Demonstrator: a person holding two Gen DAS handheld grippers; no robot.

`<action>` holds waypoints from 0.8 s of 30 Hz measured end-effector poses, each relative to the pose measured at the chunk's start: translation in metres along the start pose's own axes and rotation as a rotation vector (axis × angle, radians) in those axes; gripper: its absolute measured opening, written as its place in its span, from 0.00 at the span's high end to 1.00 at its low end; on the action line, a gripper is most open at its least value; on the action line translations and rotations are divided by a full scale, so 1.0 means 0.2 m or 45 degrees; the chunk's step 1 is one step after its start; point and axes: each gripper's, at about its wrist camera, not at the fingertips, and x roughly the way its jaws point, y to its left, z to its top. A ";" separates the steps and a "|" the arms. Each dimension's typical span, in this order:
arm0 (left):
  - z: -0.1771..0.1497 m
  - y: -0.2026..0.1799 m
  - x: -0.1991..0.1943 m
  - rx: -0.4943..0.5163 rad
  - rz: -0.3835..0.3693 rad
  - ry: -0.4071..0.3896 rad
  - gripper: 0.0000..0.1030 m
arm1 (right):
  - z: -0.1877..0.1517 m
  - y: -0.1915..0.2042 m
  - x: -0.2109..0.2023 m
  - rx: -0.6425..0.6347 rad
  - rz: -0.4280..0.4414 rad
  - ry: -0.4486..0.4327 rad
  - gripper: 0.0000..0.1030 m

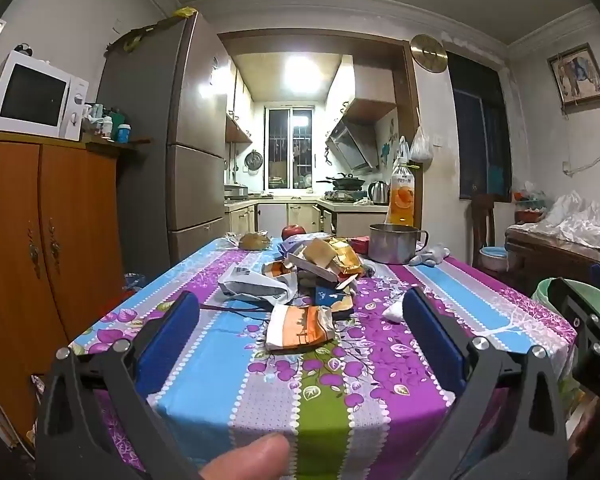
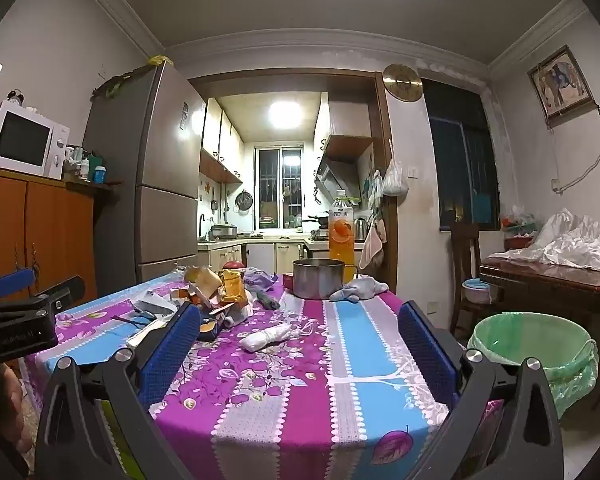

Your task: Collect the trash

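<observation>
Worktop (image 1: pixel 228 380), floral cloth. Trash pile (image 1: pixel 312 276): wrappers and cartons, 12 o'clock of left tongs (image 1: pixel 300 320), released, empty. Right tongs (image 2: pixel 298 328): released, empty. Green-lined bin (image 2: pixel 536 344): 3 o'clock, beside worktop.

Grey fridge (image 1: pixel 168 140) and microwave (image 1: pixel 36 96) on orange cabinet (image 1: pixel 48 232) left; lit kitchen window (image 1: pixel 290 148) far; dark window (image 1: pixel 480 136) right.

bin (image 1: pixel 572 300) behind right tool (image 1: pixel 592 320)

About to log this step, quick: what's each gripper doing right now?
Left gripper: jaws open, holding nothing.
Right gripper: jaws open, holding nothing.
</observation>
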 end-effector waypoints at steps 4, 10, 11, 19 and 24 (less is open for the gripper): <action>0.00 0.00 0.00 0.005 0.002 0.001 0.05 | 0.00 -0.02 -0.01 0.001 -0.003 -0.001 0.05; -0.07 -0.02 0.03 -0.001 0.002 0.008 0.05 | -0.01 0.01 0.00 -0.025 0.002 0.021 0.05; -0.07 -0.02 0.03 -0.003 0.003 0.009 0.05 | -0.01 0.02 0.00 -0.025 0.002 0.021 0.05; -0.03 0.00 0.04 0.004 0.011 0.029 0.05 | -0.05 0.02 0.03 -0.027 0.002 0.035 0.05; -0.03 0.00 0.06 0.009 0.017 0.038 0.05 | -0.03 0.02 0.04 -0.032 0.005 0.051 0.05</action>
